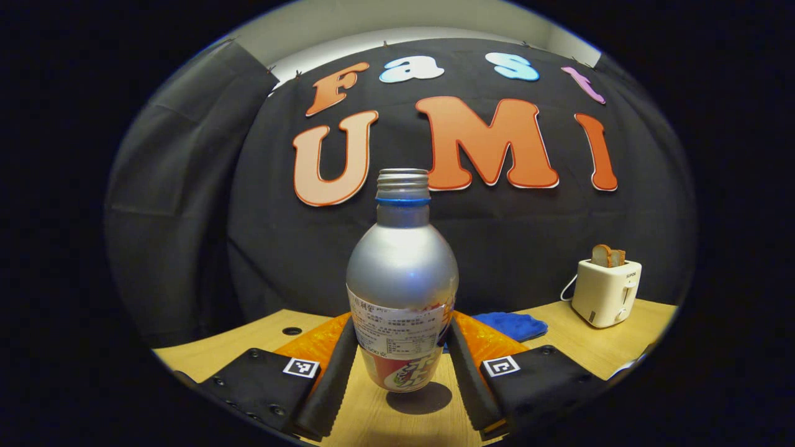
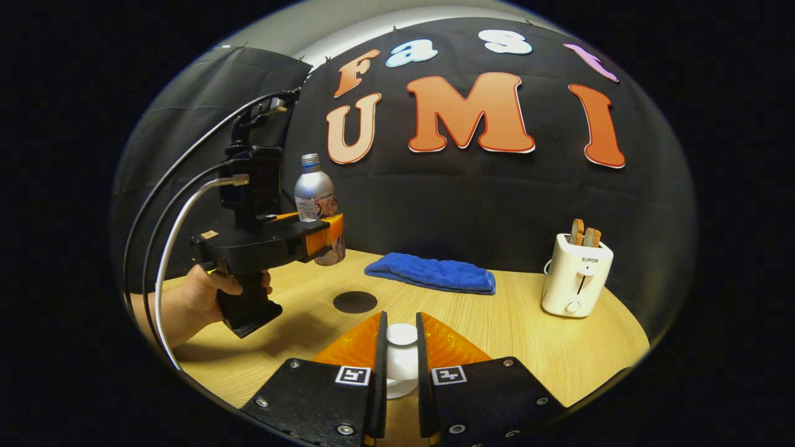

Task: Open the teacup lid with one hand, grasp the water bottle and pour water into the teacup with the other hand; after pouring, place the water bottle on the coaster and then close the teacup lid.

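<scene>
A silver water bottle [image 1: 402, 273] with a bare threaded neck and no cap stands upright between my left gripper's [image 1: 402, 326] black fingers, which press on its labelled lower half. It hangs slightly above the wooden table [image 1: 397, 422], over its own shadow. In the right gripper view the same bottle [image 2: 314, 192] is at the back left, in the left gripper [image 2: 326, 234] held by a hand [image 2: 199, 292]. My right gripper [image 2: 402, 316] is shut on the white teacup lid [image 2: 402, 335]; the white teacup [image 2: 397, 385] shows below it. A dark round coaster [image 2: 354, 302] lies on the table between them.
A folded blue cloth [image 2: 431, 273] lies toward the back of the table. A white toaster [image 2: 576, 282] with bread slices stands at the right. Cables [image 2: 168, 236] trail from the left gripper. A small hole [image 1: 292, 331] is in the tabletop at the left.
</scene>
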Motion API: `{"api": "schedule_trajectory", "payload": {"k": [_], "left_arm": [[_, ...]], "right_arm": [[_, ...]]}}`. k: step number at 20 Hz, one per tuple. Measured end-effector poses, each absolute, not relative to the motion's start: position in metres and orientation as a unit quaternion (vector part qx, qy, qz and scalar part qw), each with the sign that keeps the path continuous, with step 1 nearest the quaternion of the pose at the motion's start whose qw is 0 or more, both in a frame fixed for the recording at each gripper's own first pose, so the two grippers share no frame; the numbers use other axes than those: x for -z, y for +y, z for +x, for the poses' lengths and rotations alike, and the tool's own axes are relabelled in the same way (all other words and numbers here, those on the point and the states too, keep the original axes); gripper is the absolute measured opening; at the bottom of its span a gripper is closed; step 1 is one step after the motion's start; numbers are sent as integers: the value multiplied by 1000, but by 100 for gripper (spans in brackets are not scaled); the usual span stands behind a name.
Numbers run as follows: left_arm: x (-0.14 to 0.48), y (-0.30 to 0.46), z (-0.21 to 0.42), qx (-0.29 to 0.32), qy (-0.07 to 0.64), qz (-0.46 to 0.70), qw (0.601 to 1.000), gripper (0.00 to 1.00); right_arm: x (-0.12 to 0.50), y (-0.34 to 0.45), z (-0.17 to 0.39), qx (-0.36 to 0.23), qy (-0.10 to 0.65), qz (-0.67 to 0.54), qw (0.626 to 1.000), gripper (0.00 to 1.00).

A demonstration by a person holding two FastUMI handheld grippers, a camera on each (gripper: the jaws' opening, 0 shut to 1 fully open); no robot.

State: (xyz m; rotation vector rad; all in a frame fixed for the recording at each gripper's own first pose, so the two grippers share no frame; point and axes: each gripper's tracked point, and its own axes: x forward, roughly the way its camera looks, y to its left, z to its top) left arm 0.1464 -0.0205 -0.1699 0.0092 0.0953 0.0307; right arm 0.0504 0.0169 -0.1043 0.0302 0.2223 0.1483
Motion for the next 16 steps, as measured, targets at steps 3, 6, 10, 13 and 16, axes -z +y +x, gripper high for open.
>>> {"api": "schedule_trajectory", "payload": {"k": [3, 6, 10, 13, 16], "left_arm": [[200, -22, 157, -3, 85, -35, 996, 81], [226, -26, 166, 10, 119, -51, 992, 77], [256, -26, 170, 18, 155, -40, 987, 77], [273, -29, 177, 24, 174, -32, 984, 77], [281, -34, 178, 30, 188, -29, 981, 81]], "right_arm": [[109, 17, 54, -76, 116, 18, 990, 21], [112, 17, 56, -78, 119, 18, 990, 21], [117, 21, 55, -85, 124, 21, 988, 21], [120, 28, 54, -94, 125, 22, 987, 25], [123, 31, 55, -98, 130, 30, 986, 21]]}}
